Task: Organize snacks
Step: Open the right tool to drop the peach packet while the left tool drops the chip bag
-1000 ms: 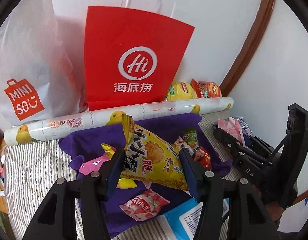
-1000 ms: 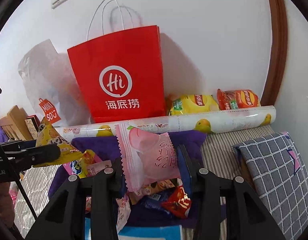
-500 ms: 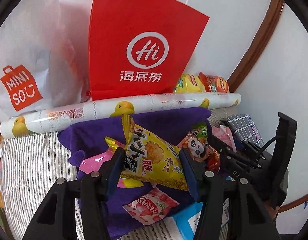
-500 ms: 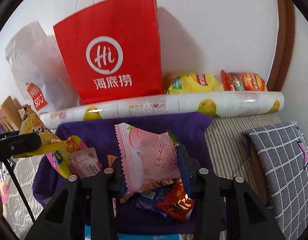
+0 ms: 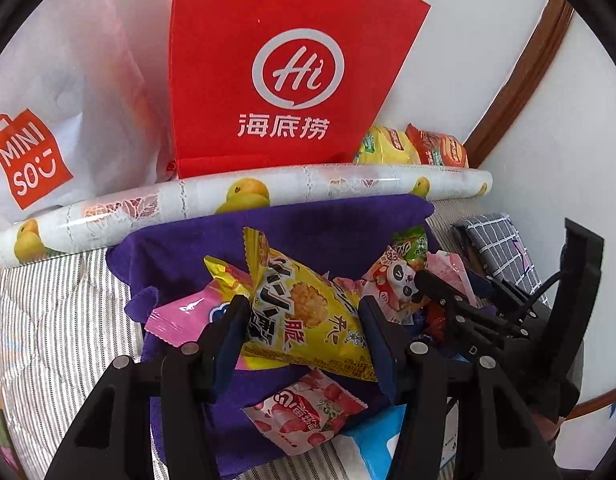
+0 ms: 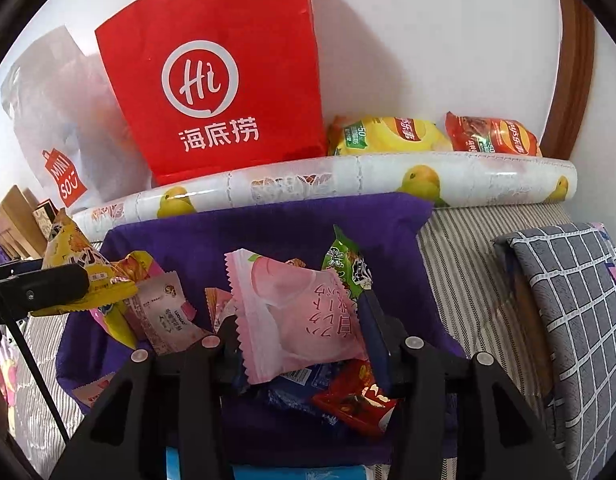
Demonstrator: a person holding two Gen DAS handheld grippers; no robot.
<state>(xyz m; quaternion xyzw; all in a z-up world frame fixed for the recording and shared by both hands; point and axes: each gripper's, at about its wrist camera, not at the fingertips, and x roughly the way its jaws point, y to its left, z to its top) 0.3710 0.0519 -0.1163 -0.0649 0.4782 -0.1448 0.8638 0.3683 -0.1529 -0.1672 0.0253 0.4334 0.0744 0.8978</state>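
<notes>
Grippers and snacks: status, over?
Left gripper clamps yellow pack. Right gripper opening, pink pack between jaws. Both over purple cloth; nothing blocking.

Black claw, silver screws

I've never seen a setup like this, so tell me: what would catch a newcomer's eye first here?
Probably the big red paper bag standing against the wall at the back, behind a long roll printed with yellow fruit. Nearer, a heap of bright snack packets lies on a purple cloth. The left gripper pinches a yellow snack bag, while a pink peach packet sits between the right gripper's opening jaws.
</notes>
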